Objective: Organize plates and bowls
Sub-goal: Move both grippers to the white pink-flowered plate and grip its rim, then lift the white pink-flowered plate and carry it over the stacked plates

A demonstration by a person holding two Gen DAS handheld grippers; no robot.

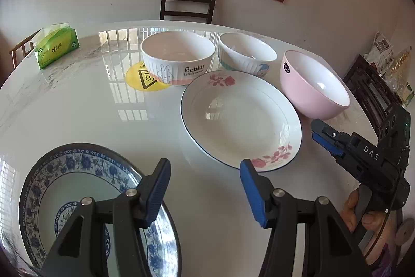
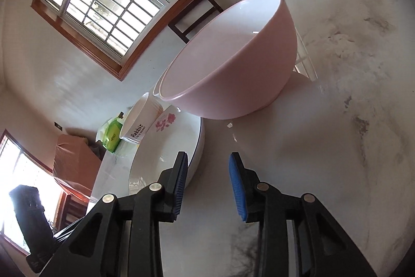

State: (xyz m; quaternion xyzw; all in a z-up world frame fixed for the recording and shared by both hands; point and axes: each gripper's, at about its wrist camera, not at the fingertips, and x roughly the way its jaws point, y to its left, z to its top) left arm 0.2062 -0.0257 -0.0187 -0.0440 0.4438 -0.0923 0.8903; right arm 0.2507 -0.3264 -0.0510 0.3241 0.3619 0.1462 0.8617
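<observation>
Left wrist view shows our left claw [image 1: 205, 188] wide and empty between the blue plate [image 1: 77, 173] and rose plate [image 1: 241, 118] on the table [image 1: 90, 116], while our right claw [image 2: 207, 186], partly parted and empty, faces the pink bowl [image 2: 233, 74], likely to lift it next.

My right gripper [image 2: 207, 186] is sitting with its jaws apart, nothing between them, just marble table [image 2: 350, 95] underneath. Pink bowl [image 2: 233, 64] is right ahead, and a flowered plate [image 2: 166, 155] sits just left of it. Behind that there's the Rabbit bowl [image 2: 137, 123] and a green tissue pack [image 2: 112, 135].
</observation>
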